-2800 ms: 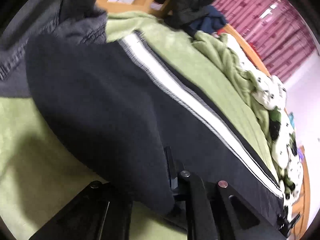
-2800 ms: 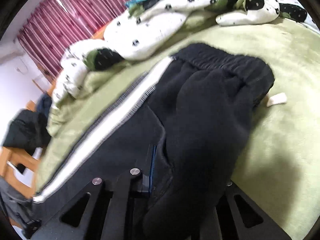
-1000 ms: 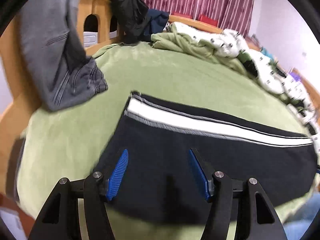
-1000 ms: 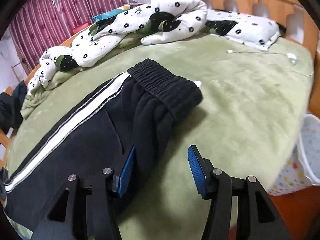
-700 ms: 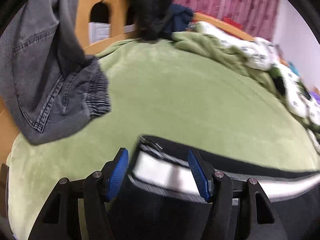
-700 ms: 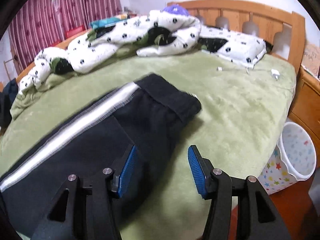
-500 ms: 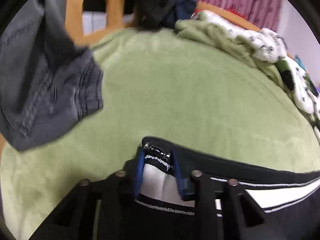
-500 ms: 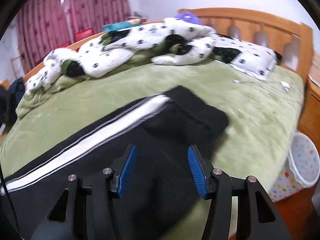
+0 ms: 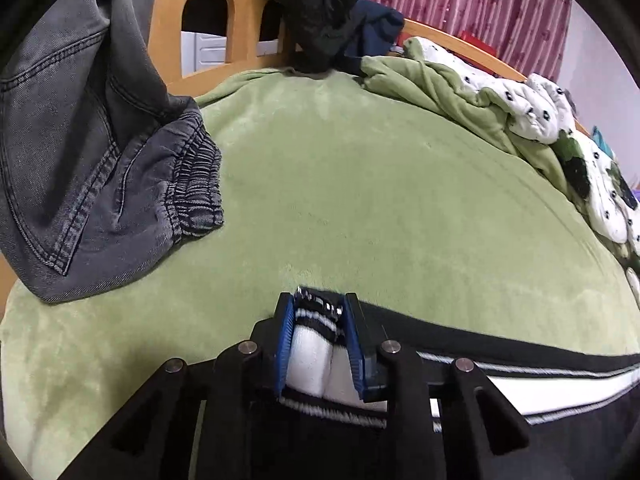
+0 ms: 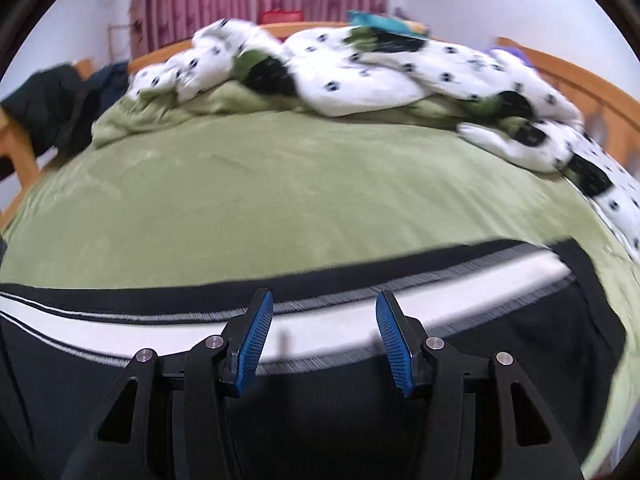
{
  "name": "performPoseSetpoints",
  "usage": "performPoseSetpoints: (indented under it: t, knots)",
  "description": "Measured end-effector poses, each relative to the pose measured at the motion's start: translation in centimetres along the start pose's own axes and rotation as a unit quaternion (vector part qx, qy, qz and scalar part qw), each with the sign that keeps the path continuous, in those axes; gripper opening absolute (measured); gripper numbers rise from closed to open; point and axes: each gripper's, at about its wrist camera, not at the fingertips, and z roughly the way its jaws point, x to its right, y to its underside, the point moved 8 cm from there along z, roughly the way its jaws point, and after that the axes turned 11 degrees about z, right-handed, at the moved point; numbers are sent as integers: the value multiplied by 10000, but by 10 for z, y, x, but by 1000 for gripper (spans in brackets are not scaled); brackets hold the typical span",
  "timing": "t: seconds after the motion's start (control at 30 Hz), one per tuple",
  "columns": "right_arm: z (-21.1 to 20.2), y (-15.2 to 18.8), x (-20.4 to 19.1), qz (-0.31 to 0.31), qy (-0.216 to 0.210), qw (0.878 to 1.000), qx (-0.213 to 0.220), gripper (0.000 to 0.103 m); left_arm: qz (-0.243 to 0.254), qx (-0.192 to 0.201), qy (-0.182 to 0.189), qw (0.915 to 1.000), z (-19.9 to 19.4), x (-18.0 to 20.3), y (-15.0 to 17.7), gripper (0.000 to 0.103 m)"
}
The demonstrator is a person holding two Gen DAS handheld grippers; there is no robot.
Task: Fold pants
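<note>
Black pants (image 10: pixel 360 420) with a white side stripe lie flat along the near edge of a green bed (image 10: pixel 280 208). In the left wrist view my left gripper (image 9: pixel 319 320) is shut on the cuff end of the pants (image 9: pixel 316 344), pinching the white stripe between its blue pads. The leg runs off to the right (image 9: pixel 540 388). In the right wrist view my right gripper (image 10: pixel 325 334) is open, its blue pads over the white stripe at mid-leg, holding nothing. The waistband end (image 10: pixel 580 280) lies to the right.
Grey jeans (image 9: pixel 92 168) hang off the wooden bed frame (image 9: pixel 240 12) at left and rest on the bed. Dark clothes (image 9: pixel 320 8) drape the frame. A white spotted duvet (image 10: pixel 380 68) is bunched along the far side.
My left gripper moved to the cuff and shut on it. My right gripper swung left from the waistband to above the stripe at mid-leg and stayed open.
</note>
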Motion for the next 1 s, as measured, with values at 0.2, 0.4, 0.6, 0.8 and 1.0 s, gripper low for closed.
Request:
performPoseSetpoints:
  t: [0.2,0.4,0.6,0.8,1.0]
  knots:
    - [47,-4,-9,-180,311,9985,-425,57,337,237,-3,9991,-44,12,18,56]
    - [-13,-5,-17,219,-122,9995,-178,55,382,84,543,9978,-92,23,64,56]
    - [-82,0,-30,193,-178,9996,141,56,-296,-281,1576,9867,-124,28,143,56]
    - [-139,-2,-42,125,-91,9992,367,56,-1332,-41,1984,9710,-120,7,179,56]
    - [-188,-4,-79,150,-529,9981,288,56,-1749,202,1602,9713,-94,-17,155,54]
